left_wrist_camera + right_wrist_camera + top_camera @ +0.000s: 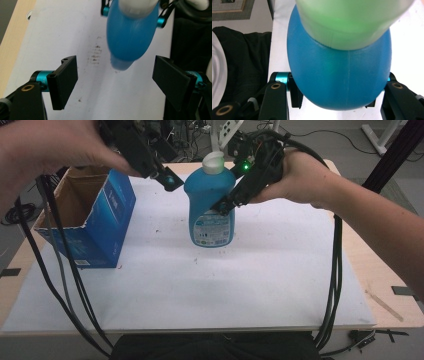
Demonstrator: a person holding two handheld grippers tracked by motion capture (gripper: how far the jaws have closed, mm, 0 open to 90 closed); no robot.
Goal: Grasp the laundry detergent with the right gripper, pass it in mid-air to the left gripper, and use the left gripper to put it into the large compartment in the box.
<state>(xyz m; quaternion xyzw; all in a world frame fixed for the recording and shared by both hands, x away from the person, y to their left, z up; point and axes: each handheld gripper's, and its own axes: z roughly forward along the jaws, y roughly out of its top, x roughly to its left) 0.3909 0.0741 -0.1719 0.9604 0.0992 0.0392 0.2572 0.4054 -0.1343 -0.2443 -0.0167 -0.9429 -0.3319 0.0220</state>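
R tongs (pixel 227 206) clamped on blue bottle (pixel 210 205) at its body, jaws on either side. L tongs (pixel 167 180) apart, nothing between, hovering just beside bottle's shoulder. Bottle appears lifted clear of white counter (pixel 225 285), near centre. Step, by judgement: carry after pickup. Next prob. calls for swing toward open cardboard box (pixel 85 215) at left, grip kept firm. Bottle upright, white cap (pixel 212 162) up, long axis roughly vertical.

Right tool (pixel 339 92) clamps blue bottle (pixel 337 77).
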